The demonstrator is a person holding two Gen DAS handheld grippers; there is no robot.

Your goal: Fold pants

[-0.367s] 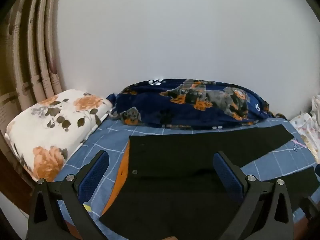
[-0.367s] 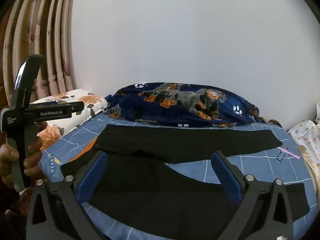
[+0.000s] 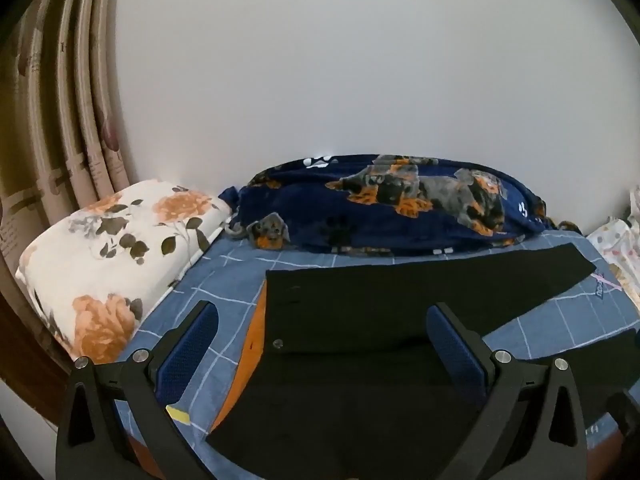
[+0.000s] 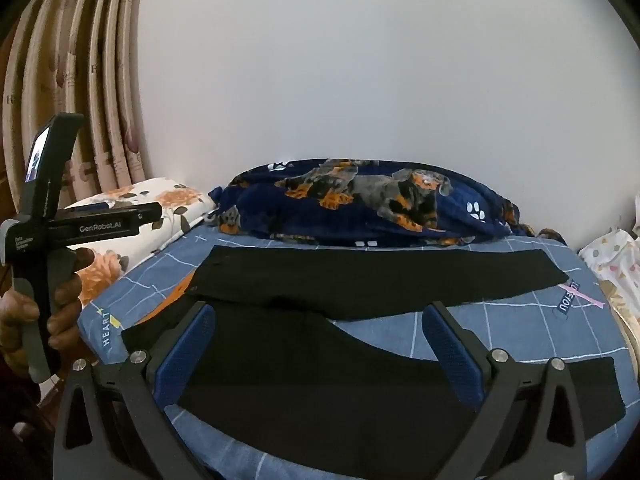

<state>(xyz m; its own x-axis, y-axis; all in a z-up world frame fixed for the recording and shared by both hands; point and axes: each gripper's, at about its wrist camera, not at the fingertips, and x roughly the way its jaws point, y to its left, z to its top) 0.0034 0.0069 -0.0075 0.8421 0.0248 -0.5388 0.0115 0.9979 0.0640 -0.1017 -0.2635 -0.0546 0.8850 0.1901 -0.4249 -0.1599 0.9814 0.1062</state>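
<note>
Black pants (image 3: 360, 312) lie spread flat on the blue checked bed sheet (image 3: 232, 276), legs apart and running to the right. In the right wrist view the pants (image 4: 360, 280) show both legs, the far one near the blanket and the near one by the front edge. My left gripper (image 3: 320, 350) is open and empty, held above the waist end of the pants. My right gripper (image 4: 316, 350) is open and empty, above the near leg. The left gripper's body, held in a hand, also shows at the left of the right wrist view (image 4: 44, 232).
A floral pillow (image 3: 112, 256) lies at the left. A dark blue dog-print blanket (image 3: 392, 208) is bunched along the white wall. Curtains (image 3: 60, 120) hang at the far left. A spotted cloth (image 4: 612, 264) lies at the right edge.
Both views have shifted only slightly. The pants lie as before and both grippers stay open.
</note>
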